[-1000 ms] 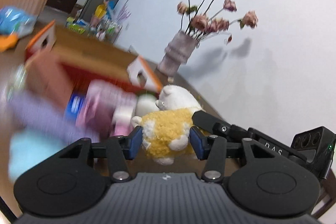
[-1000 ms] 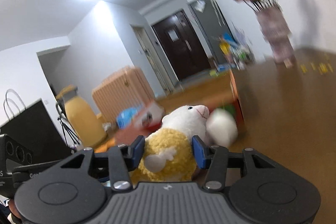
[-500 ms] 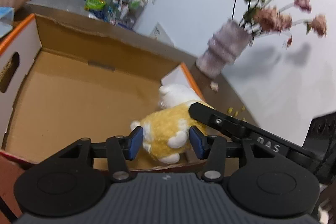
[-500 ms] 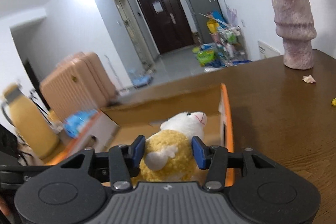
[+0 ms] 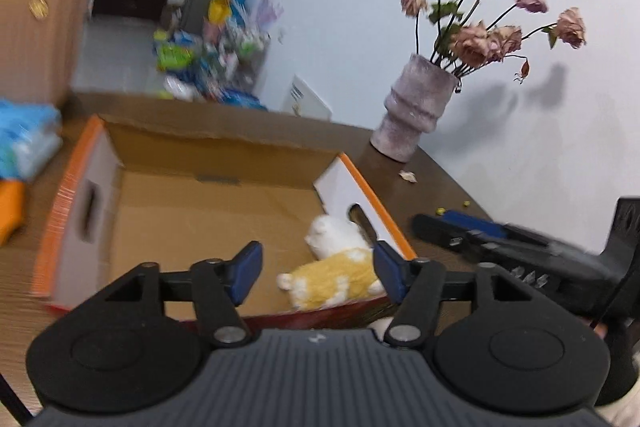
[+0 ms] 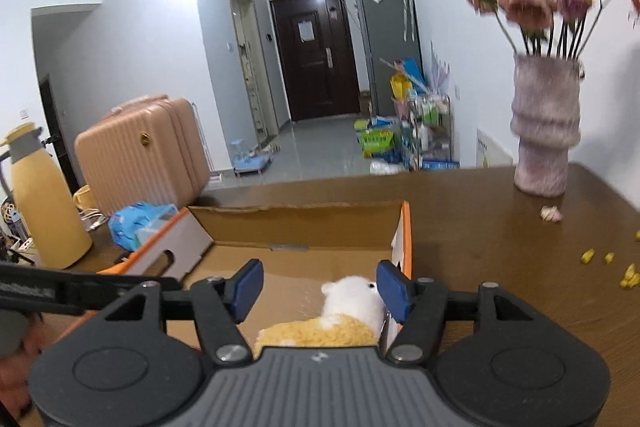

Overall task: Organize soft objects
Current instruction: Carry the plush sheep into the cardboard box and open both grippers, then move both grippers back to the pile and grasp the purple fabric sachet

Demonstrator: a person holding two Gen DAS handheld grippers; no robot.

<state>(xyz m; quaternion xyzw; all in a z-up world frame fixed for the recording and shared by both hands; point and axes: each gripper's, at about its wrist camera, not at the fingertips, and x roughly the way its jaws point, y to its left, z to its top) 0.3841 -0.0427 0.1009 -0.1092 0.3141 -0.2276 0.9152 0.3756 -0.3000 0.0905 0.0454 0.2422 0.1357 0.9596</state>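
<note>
- Your left tool (image 5: 318, 269) hangs above the near edge of the cardboard box (image 5: 168, 211); its jaws have just been opening, and the blue pads (image 5: 248, 269) stand clear of the plush sheep (image 5: 334, 277), which lies below and between them, so this tool is released.
- Your right tool (image 6: 318, 287) also sits over the near side of the box; its jaws have just been opening too, and they hold nothing. In the right wrist view the right pad (image 6: 394, 287) overlaps the sheep's white head, and you cannot tell from that view whether it touches.
- The plush sheep, yellow-bodied with a white head, lies on its side on the box floor, in the near corner by the box's right wall, its head close to the hand slot in that wall.
- The box stands open on the brown tabletop (image 6: 500, 267), flaps up, orange along the rims.
- Beyond the box's far right corner stands a pale ribbed vase (image 5: 412, 115) of dried pink roses (image 5: 480, 39), with a fallen petal (image 5: 408, 176) between vase and box.
- Left of the box lies a blue packet (image 6: 140, 223); further left stands a yellow thermos jug (image 6: 44, 195).
</note>
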